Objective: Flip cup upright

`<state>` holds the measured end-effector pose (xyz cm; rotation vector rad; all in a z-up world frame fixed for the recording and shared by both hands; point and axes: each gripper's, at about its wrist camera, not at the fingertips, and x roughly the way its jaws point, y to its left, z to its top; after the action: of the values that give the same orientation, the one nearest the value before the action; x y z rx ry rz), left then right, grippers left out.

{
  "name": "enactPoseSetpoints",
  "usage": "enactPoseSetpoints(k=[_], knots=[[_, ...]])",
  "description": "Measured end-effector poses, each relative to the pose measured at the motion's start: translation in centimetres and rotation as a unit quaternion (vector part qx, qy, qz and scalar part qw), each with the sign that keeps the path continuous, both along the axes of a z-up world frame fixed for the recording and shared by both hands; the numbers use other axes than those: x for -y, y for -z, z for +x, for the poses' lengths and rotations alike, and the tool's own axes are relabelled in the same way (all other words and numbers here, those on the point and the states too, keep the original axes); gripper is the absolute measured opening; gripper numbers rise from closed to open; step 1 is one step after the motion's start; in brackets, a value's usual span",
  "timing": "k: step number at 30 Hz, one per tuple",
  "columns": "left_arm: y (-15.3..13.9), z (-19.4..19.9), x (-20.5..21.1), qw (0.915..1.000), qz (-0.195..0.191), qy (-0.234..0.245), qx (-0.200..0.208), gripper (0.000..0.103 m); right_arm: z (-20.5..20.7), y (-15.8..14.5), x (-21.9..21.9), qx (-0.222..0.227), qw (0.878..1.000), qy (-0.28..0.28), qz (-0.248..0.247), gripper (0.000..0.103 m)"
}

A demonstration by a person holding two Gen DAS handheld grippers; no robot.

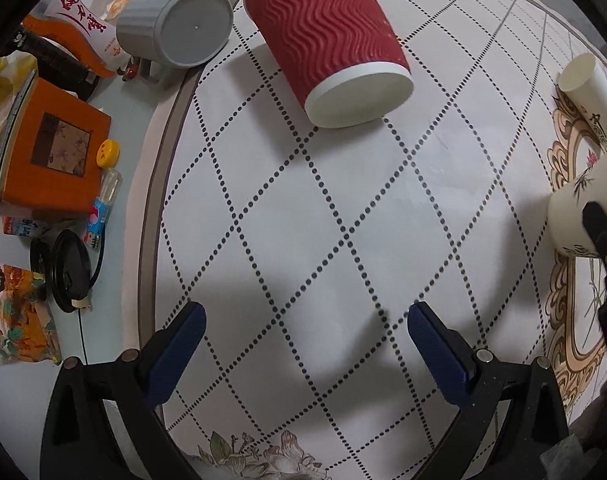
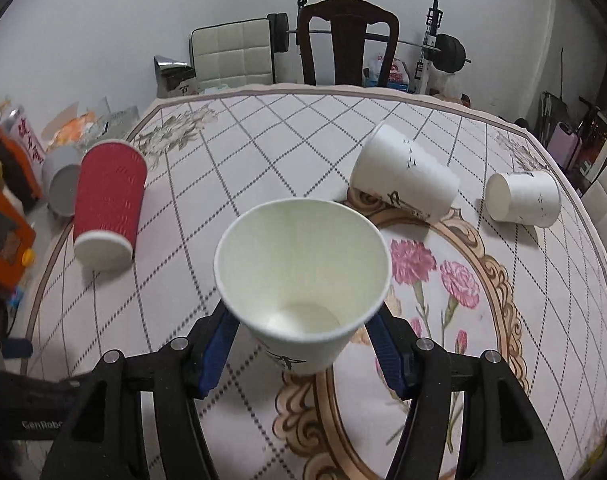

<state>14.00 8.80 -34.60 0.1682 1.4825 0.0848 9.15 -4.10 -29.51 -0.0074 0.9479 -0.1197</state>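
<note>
My right gripper (image 2: 303,332) is shut on a white paper cup (image 2: 303,280), held mouth up above the table; the cup also shows at the right edge of the left wrist view (image 1: 583,216). My left gripper (image 1: 305,320) is open and empty over the tablecloth (image 1: 303,220). A red ribbed cup (image 1: 327,36) lies on its side ahead of it, base toward me; it also shows in the right wrist view (image 2: 107,196). Two more white cups (image 2: 403,176) (image 2: 523,198) lie on their sides at the far right. A grey cup (image 1: 175,26) lies at the table's left edge.
An orange box (image 1: 51,156), a small bottle (image 1: 103,196), a black lid (image 1: 69,270) and snack packets (image 1: 83,16) crowd the left side. A dark chair (image 2: 349,40) and a barbell (image 2: 447,50) stand beyond the far edge.
</note>
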Motion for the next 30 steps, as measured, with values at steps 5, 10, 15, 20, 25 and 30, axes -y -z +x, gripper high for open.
enactPoseSetpoints(k=[5, 10, 15, 20, 25, 30], knots=[[-1.5, -1.7, 0.3, 0.9999, 0.000, 0.001, 0.015, 0.103, -1.1, 0.5, 0.5, -0.034, 0.999, 0.005, 0.007, 0.066], [-3.7, -4.0, 0.6, 0.9993, 0.000, -0.005, 0.037, 0.103, -2.8, -0.6, 1.5, -0.038, 0.999, 0.013, 0.004, 0.079], [-7.3, -7.3, 1.2, 0.9977, -0.003, -0.012, 0.067, 0.103, -5.3, -3.8, 2.7, -0.033, 0.999, 0.024, -0.018, 0.088], [-12.6, -10.5, 2.6, 0.9938, -0.013, -0.011, 0.110, 0.103, -8.4, -9.0, 3.2, -0.017, 0.999, 0.025, -0.042, 0.102], [-19.2, -14.1, 3.2, 0.9860, -0.029, -0.008, 0.164, 0.103, -12.4, -15.7, 3.6, -0.004, 0.998, 0.022, -0.054, 0.103], [-24.9, -17.1, 3.1, 0.9764, -0.033, -0.003, 0.213, 0.103, -16.4, -21.7, 3.7, 0.008, 0.998, 0.008, -0.056, 0.103]])
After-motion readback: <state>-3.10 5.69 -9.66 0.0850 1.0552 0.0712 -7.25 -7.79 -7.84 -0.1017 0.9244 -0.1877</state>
